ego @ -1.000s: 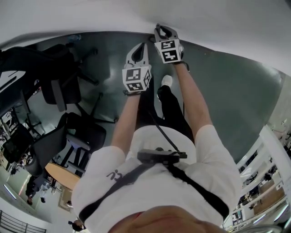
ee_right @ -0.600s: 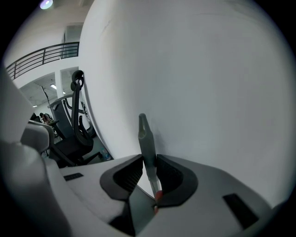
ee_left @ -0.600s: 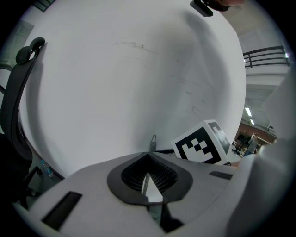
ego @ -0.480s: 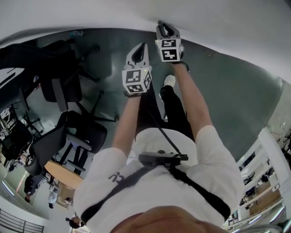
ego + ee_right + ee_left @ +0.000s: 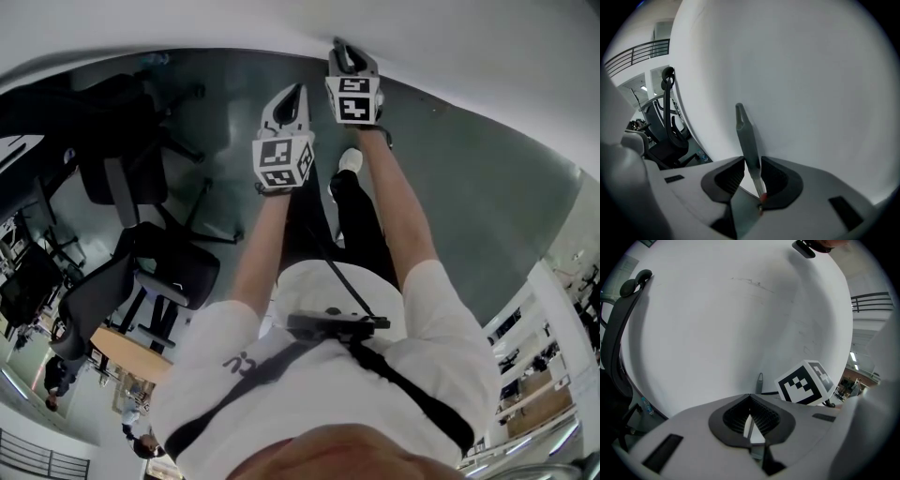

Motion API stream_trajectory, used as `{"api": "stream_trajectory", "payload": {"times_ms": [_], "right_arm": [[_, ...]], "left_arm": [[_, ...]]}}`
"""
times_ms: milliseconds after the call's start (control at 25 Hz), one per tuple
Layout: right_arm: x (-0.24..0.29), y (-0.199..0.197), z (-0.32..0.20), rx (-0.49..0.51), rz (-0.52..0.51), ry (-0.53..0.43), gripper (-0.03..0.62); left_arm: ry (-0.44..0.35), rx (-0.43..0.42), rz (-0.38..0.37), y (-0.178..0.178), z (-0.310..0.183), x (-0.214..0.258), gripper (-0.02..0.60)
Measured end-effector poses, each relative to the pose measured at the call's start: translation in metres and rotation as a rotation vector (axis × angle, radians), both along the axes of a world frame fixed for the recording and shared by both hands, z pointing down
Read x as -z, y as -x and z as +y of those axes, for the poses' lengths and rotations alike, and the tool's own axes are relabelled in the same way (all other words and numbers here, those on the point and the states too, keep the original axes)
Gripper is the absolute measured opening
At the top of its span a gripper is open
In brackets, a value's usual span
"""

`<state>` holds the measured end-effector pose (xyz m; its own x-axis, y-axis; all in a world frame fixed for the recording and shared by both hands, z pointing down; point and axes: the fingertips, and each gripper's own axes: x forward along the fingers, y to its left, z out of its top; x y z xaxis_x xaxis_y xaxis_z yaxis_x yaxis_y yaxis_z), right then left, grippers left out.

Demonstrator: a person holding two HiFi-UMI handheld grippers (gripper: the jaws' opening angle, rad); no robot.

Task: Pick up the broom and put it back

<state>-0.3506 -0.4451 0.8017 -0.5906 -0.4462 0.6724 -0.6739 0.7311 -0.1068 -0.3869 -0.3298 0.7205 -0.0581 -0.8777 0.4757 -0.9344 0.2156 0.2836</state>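
Pinching the handle (image 5: 746, 136) with the right gripper (image 5: 751, 163): pads against both sides of the grey shaft, flattened tip sticking up past the jaws. Left gripper (image 5: 750, 397) pressed together, nothing seen between its pads, so empty. Sits just beside the right one and a bit further back from the wall (image 5: 717, 324), with the right cube (image 5: 805, 383) and the handle tip in its view.

Both pointing at the plain white wall, close to it. Handle looks near the wall or against it; cannot tell contact. Rest of the broom not found in any view: no head, no bristles, and too small or hidden from the head camera. Cannot tell whether the bottom end is on the floor (image 5: 469, 187).

Further out: office chairs (image 5: 122, 178) well apart to the left, shoe (image 5: 349, 161) below the grippers.

Step, judged: pick-up done, now the put-back at the wall, one gripper only.

Next move, judged: get the lower end down on the floor, tip the shaft so it leans on the wall, check that it rests, then spread the right jaws and pull straight back. Left gripper free to steady the shaft. Risk: letting go too soon, with the broom sliding along the smooth wall and falling.
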Motion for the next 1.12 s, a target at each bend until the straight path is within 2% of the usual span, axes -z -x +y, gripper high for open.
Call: {"api": "stream_trajectory", "payload": {"times_ms": [280, 480, 720, 880, 1080, 1120], "right_arm": [[0.006, -0.003, 0.002, -0.009, 0.002, -0.004, 0.094], [0.012, -0.009, 0.007, 0.025, -0.006, -0.004, 0.094], [0.023, -0.029, 0.012, 0.015, 0.017, -0.024, 0.094], [0.056, -0.045, 0.017, 0.012, -0.019, -0.060, 0.094], [0.119, -0.083, 0.052, -0.019, -0.098, -0.124, 0.091], [0.137, -0.089, 0.052, -0.030, -0.120, -0.155, 0.057]], "left_arm": [[0.011, -0.016, -0.010, 0.005, 0.000, 0.001, 0.011], [0.015, -0.029, -0.028, 0.005, -0.003, 0.005, 0.011], [0.014, -0.046, -0.034, 0.002, -0.003, 0.007, 0.011], [-0.006, -0.055, -0.049, 0.000, -0.005, 0.025, 0.011], [-0.026, -0.066, -0.100, -0.020, 0.016, 0.072, 0.011], [-0.046, -0.070, -0.117, -0.023, 0.013, 0.086, 0.011]]}}
